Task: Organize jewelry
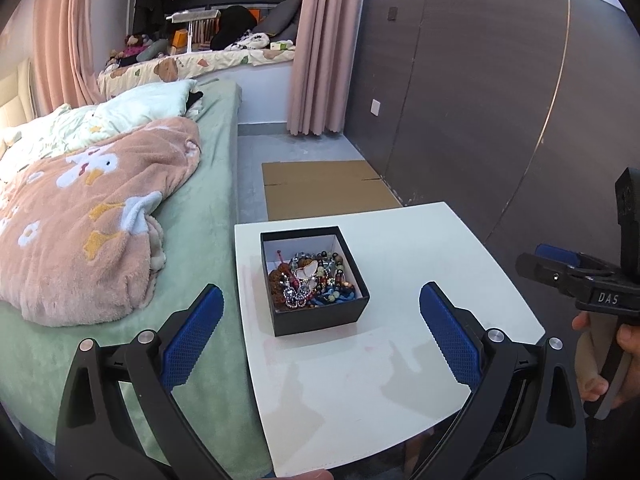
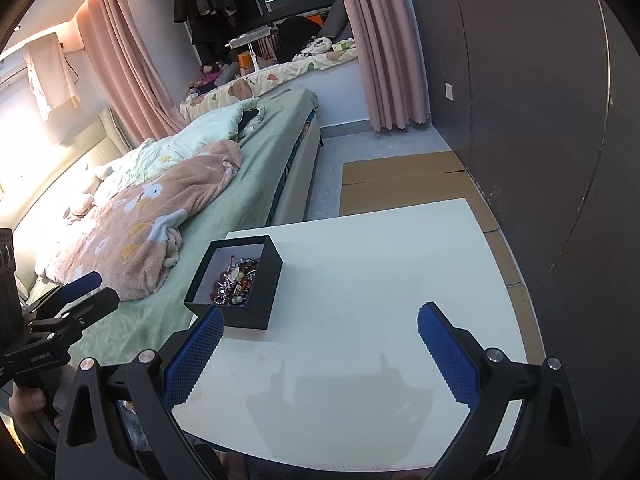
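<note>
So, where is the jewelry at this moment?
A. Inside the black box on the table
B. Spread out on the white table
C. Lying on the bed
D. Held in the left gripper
A: the jewelry lies heaped inside the open black box, which stands on the white table; the left gripper and the right gripper are both open and hold nothing.

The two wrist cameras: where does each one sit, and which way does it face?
Left wrist: sits on the left tool, faces forward over the white table at the black jewelry box; the right tool and hand show at right.
Right wrist: sits on the right tool, faces the table, box to its left; the left tool shows at left.
Shared: box, table, bed, cardboard.
</note>
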`<act>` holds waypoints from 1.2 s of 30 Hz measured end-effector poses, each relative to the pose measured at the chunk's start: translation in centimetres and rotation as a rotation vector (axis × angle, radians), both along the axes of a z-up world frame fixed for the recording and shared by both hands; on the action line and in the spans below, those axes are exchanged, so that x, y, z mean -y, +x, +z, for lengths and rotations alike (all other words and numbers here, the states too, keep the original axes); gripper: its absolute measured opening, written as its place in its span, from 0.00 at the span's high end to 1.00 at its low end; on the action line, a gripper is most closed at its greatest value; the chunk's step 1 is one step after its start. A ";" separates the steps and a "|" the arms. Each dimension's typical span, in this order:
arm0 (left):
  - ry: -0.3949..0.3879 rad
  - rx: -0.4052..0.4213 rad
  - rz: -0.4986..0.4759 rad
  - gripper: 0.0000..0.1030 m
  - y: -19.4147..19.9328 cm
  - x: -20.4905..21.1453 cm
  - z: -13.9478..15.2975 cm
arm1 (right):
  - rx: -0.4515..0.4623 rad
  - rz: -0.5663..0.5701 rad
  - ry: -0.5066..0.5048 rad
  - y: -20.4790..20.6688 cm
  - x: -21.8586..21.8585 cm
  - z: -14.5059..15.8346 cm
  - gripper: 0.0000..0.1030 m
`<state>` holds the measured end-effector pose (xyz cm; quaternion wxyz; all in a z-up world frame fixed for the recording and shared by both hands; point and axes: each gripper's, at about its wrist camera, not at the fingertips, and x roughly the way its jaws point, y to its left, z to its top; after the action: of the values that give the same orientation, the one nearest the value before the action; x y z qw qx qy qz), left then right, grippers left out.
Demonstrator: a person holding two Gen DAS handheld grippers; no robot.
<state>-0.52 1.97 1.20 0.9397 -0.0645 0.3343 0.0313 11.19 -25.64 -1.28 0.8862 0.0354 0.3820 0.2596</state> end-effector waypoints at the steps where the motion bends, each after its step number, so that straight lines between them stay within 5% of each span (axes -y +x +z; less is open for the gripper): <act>1: 0.004 0.003 0.001 0.05 0.0 0.0 0.1 | 0.002 0.000 0.005 0.0 0.0 0.0 0.07; 36: 0.012 0.020 0.016 0.05 -0.1 0.3 0.3 | 0.037 0.005 0.016 -0.5 0.2 0.6 0.07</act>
<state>-0.61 1.67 1.47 0.9431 -0.0617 0.3242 0.0400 10.69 -25.81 -0.70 0.8922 0.0368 0.3634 0.2656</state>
